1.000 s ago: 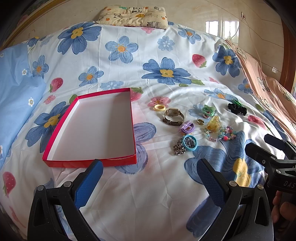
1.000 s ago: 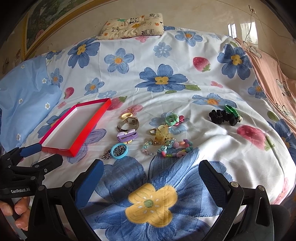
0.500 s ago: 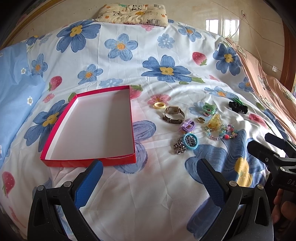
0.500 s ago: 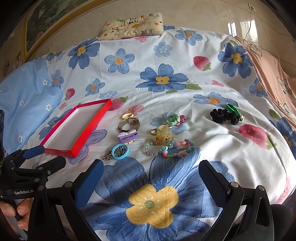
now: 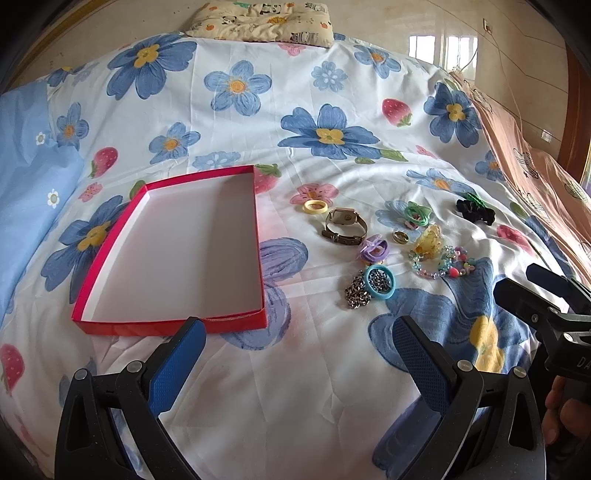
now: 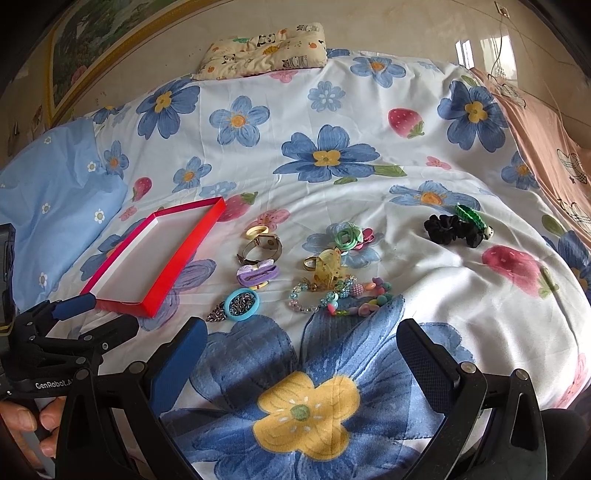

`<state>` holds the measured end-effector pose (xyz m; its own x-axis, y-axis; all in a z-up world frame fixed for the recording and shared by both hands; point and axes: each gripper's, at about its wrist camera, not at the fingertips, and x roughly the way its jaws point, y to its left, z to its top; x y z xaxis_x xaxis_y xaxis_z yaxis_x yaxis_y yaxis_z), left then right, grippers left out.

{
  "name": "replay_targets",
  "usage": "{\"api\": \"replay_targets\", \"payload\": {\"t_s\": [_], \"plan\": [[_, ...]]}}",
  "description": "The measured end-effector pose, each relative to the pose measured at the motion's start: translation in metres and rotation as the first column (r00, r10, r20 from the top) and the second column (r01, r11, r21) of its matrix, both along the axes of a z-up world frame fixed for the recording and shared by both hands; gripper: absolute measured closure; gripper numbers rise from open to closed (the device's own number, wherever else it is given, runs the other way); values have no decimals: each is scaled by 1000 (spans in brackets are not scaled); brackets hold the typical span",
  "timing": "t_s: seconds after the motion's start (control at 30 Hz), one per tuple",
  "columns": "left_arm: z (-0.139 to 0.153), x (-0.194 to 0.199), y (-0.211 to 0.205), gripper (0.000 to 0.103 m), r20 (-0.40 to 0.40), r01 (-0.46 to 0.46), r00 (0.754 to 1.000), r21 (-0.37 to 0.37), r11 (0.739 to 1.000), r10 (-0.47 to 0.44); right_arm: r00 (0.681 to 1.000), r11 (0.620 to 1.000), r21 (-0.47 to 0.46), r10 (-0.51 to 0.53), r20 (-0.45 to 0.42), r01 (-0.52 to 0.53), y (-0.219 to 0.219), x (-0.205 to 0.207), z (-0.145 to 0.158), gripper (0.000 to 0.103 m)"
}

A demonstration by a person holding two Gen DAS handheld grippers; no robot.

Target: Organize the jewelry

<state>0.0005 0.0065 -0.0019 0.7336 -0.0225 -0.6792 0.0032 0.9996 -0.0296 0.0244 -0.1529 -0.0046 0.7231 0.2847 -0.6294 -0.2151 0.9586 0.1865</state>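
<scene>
An empty red tray [image 5: 258, 236] [image 6: 184, 254] with a white floor lies on the flowered bedspread. To its right is scattered jewelry: a cream ring [image 5: 314, 206], a brown-strap watch [image 5: 345, 224] [image 6: 263, 246], a purple clip [image 5: 373, 251], a blue ring over a metal chain [image 5: 378, 283] [image 6: 242, 304], a beaded bracelet [image 5: 441, 263] [image 6: 340, 297], an amber claw clip [image 5: 428, 240] and a black scrunchie [image 5: 474, 213] [image 6: 452, 229]. My left gripper [image 5: 295, 350] hovers open just short of the tray's near corner. My right gripper [image 6: 299, 350] is open, short of the bracelet.
A panda-print pillow [image 5: 258, 18] lies at the bed's far end. Light blue bedding [image 5: 26, 184] is on the left and a peach blanket [image 5: 535, 177] along the right edge. A hand [image 6: 33, 424] holds the left gripper's handle.
Both views have crept slightly forward and down, so the tray and jewelry sit a little nearer. Both grippers stay open.
</scene>
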Motion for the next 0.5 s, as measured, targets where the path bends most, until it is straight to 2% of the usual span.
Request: {"api": "replay_targets", "payload": {"t_s": [0.17,0.5], "plan": [[3,16,3,1,-19,25,999,-35,999,-25,1000,1000,25,-1,-18,1,-8,10,-1,0],[11,67,10,2,-44,33,998,-22,999,-34,999,997,76,3,-53,1,-23,41,0,3]]}}
